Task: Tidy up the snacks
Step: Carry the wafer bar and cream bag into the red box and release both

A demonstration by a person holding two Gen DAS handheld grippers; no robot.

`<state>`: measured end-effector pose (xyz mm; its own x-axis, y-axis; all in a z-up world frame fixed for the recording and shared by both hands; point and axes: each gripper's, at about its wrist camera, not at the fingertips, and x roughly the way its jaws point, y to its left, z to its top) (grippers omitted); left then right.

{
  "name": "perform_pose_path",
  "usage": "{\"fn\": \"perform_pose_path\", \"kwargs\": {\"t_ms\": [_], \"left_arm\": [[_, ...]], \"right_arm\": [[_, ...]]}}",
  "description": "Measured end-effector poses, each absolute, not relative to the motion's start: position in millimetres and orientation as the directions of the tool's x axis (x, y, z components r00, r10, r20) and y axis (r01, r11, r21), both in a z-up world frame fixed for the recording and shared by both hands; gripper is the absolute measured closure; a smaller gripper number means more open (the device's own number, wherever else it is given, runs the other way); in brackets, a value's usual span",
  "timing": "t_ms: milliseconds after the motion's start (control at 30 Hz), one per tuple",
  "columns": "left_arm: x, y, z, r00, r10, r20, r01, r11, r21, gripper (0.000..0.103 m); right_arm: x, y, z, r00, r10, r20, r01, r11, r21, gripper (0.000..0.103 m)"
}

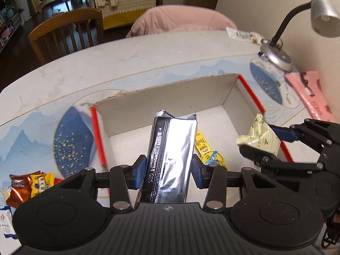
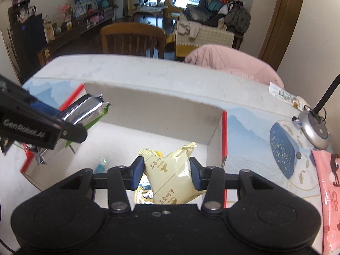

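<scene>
My left gripper is shut on a silver foil snack bar and holds it above the open cardboard box with red edges. My right gripper is shut on a pale yellow snack packet and holds it over the box's right side. That packet also shows in the left wrist view, and the silver bar shows in the right wrist view. A yellow and blue packet lies on the box floor.
Several loose snacks lie on the table left of the box. A desk lamp and a pink bag stand at the right. A wooden chair stands behind the table.
</scene>
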<state>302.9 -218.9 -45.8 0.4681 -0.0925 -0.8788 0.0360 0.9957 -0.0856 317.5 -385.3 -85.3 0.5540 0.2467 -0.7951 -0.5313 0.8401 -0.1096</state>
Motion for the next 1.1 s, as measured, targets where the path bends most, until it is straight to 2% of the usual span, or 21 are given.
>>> {"fn": "perform_pose_path", "kwargs": {"t_ms": [233, 467, 967, 1100], "left_arm": [[342, -227, -84, 0.38, -0.042, -0.924, 0.011, 0.999, -0.041, 0.059], [362, -235, -110, 0.295, -0.041, -0.954, 0.008, 0.999, -0.041, 0.059], [376, -229, -135, 0.175, -0.083, -0.981, -0.017, 0.996, -0.087, 0.059], [372, -225, -131, 0.187, -0.099, -0.977, -0.018, 0.994, -0.104, 0.057]], "right_arm": [[335, -374, -112, 0.478, 0.239, -0.845, -0.604, 0.788, -0.119, 0.059], [346, -370, -134, 0.38, 0.226, -0.897, -0.616, 0.785, -0.063, 0.059], [365, -371, -137, 0.34, 0.25, -0.906, -0.616, 0.787, -0.014, 0.059], [362, -371, -134, 0.347, 0.256, -0.902, -0.617, 0.787, -0.014, 0.055]]}}
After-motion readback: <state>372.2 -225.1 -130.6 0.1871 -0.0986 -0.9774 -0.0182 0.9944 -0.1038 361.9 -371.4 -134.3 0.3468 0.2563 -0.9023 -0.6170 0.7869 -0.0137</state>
